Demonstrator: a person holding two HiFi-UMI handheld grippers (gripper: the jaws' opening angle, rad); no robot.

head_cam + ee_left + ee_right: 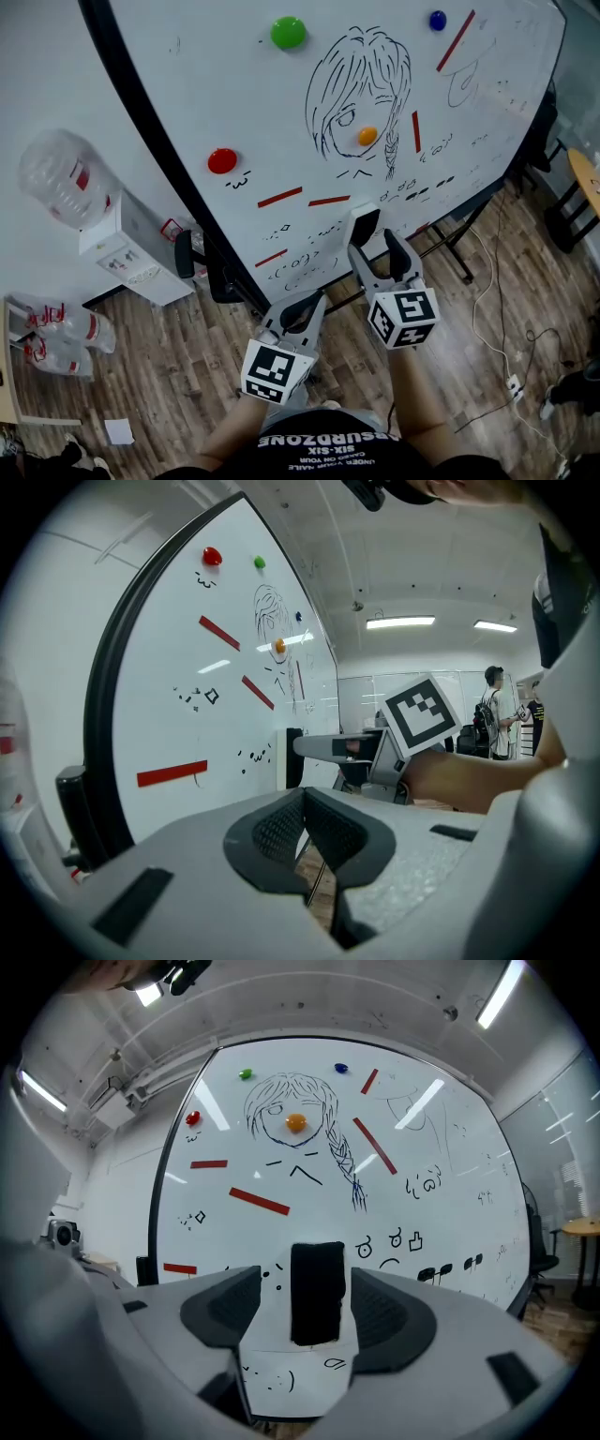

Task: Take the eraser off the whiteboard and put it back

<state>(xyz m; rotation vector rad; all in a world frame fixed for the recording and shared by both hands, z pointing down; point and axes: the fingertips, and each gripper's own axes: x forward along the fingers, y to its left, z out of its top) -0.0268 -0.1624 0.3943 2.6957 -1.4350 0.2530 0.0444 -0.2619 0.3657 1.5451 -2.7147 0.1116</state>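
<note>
The person wears a black shirt (328,450) with white letters across it, at 6 o'clock in the head view.

The left claw (312,300) and the right claw (379,246) look the same. Each has a smooth, rounded shell of light grey plastic. At the 6 o'clock end of each claw sits a white cube with black square patterns: the left cube (274,370) and the right cube (403,319).

In the left gripper view, the inner pads (272,829) are dark grey and covered in tiny bumps, like rubber. A dark slot (141,904) is cut into the grey shell at 8 o'clock.
</note>
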